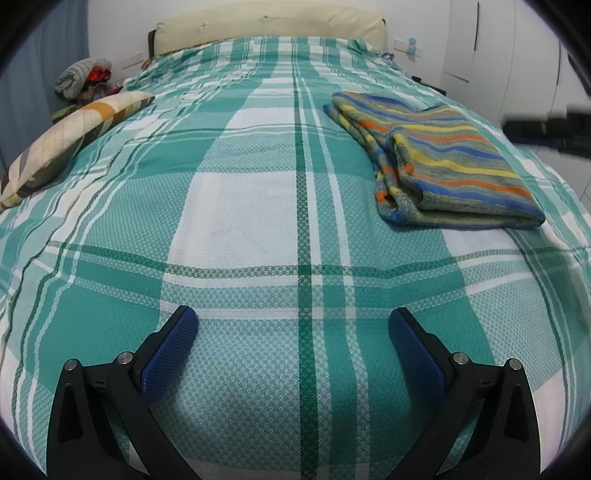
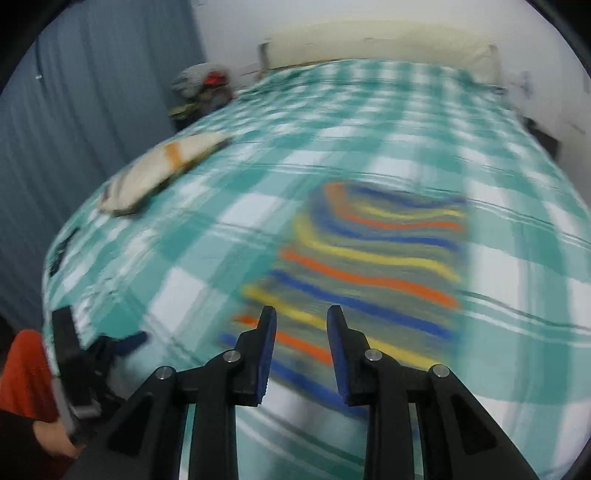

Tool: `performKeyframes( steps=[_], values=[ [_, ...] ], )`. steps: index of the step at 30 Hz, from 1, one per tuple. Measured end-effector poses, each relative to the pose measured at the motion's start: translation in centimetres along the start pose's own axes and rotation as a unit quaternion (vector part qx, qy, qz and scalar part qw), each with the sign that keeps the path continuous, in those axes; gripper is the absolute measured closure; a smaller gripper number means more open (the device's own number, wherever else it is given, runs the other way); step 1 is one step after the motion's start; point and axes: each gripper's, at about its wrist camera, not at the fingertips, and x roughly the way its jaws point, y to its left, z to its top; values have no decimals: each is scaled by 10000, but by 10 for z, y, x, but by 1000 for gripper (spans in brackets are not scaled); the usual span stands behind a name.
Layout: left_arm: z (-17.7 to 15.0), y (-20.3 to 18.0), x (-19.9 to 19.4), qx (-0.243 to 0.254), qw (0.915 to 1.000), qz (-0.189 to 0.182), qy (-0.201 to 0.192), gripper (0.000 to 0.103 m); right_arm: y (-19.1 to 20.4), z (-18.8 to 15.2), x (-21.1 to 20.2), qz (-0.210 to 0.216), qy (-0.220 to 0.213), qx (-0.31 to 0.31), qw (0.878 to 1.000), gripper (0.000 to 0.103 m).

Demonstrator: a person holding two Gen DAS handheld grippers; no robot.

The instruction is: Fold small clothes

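A folded striped knit garment (image 1: 443, 158), banded in blue, yellow, orange and grey, lies on the right side of the green and white plaid bed cover (image 1: 258, 206). My left gripper (image 1: 293, 317) hovers over bare cover nearer the foot of the bed. It is wide open, with nothing between its blue pads, and well short of the garment. In the blurred right wrist view the same garment (image 2: 369, 258) lies just beyond my right gripper (image 2: 302, 314). Its jaws stand a little apart with no cloth pinched between them.
A patterned pillow (image 1: 66, 136) rests at the bed's left edge, and a heap of clothes (image 1: 83, 77) sits beyond it. A cream headboard (image 1: 266, 26) closes the far end. White wardrobe doors (image 1: 498, 44) stand at the right, a blue curtain (image 2: 92, 110) at the left. A hand in an orange sleeve (image 2: 22, 369) shows lower left.
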Motion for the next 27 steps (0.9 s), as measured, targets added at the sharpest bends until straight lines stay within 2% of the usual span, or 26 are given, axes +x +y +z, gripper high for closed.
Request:
performKeyframes(
  steps=[2,4,5,6,8,10,13,15,17,20,23,27],
  values=[
    [0,0,0,0,10000,1,0,1,-24,-10,10,-107,230,252,9994,73],
    [0,0,0,0,10000,-2,6,1,-46,-32,36,1,813,593,9949,73],
    [0,1,0,0,10000,-4,10,1,-52,-42,47,46,960,694,9929,73],
    [0,0,0,-1,10000,-8,8,1,-54,-44,44,66,869,686,9938,73],
    [0,0,0,4,10000,-5,13,1,-54,-34,37,82,942,661,9933,74],
    [0,0,0,13,10000,6,11,1,-54,-12,22,132,823,516,9952,74],
    [0,1,0,3,10000,-9,17,1,-59,31,17,-135,618,99,9979,74],
    [0,0,1,-1,10000,-12,16,1,-73,60,37,-255,714,60,9971,74],
    [0,0,1,4,10000,-7,16,1,-84,73,63,-374,896,162,9951,74],
    [1,1,1,3,10000,-8,25,1,-102,66,113,-396,1430,512,9876,74],
    [0,0,2,9,10000,-10,29,1,-89,67,107,-654,1149,348,9906,73],
    [0,0,2,23,10000,10,24,1,-63,58,63,-631,645,163,9958,73]
  ],
)
